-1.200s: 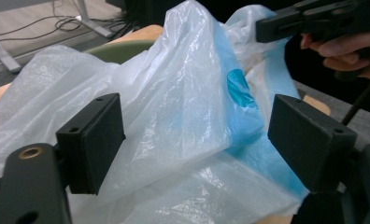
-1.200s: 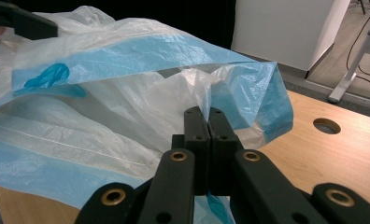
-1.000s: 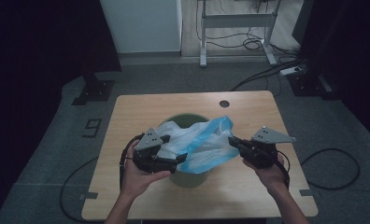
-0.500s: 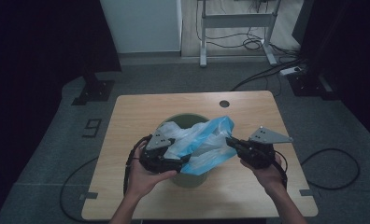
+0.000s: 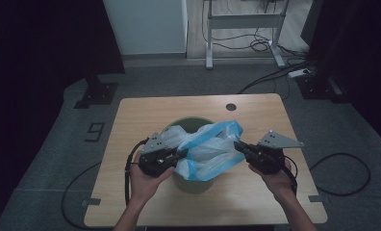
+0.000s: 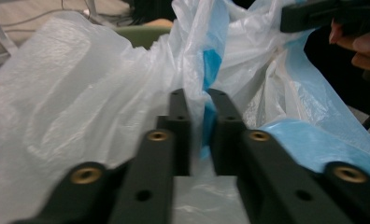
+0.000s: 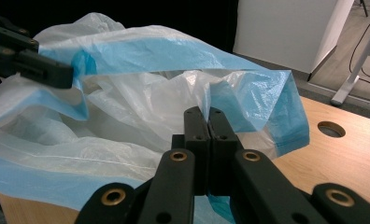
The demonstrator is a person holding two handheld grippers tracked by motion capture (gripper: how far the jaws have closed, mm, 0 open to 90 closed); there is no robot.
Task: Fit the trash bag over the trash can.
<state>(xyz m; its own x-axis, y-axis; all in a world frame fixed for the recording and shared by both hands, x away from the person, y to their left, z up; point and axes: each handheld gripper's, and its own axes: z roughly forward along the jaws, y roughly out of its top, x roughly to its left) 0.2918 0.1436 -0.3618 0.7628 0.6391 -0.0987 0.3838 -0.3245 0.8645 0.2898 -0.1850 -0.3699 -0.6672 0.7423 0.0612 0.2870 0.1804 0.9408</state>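
A thin white plastic bag with blue bands [image 5: 209,149] is spread over a round green bin [image 5: 194,183] on the wooden table [image 5: 145,115]. My left gripper [image 5: 180,155] is at the bag's left side, shut on a fold of the film [image 6: 198,105]. At the bag's right edge my right gripper [image 5: 237,145] is shut on the blue-banded rim [image 7: 204,116]. The bag hangs stretched between the two grippers. In the left gripper view the bin's rim [image 6: 143,31] peeks out behind the bag. The bag hides the inside of the bin.
A round cable hole [image 5: 231,107] lies in the table's far right part. Behind the table stand a white cabinet [image 5: 145,26] and a metal desk frame [image 5: 241,29]. Cables [image 5: 340,168] run over the grey floor on both sides.
Both grippers keep their hold on the bag. The left hand has shifted slightly toward the bin; the bag sits a little more bunched over it.
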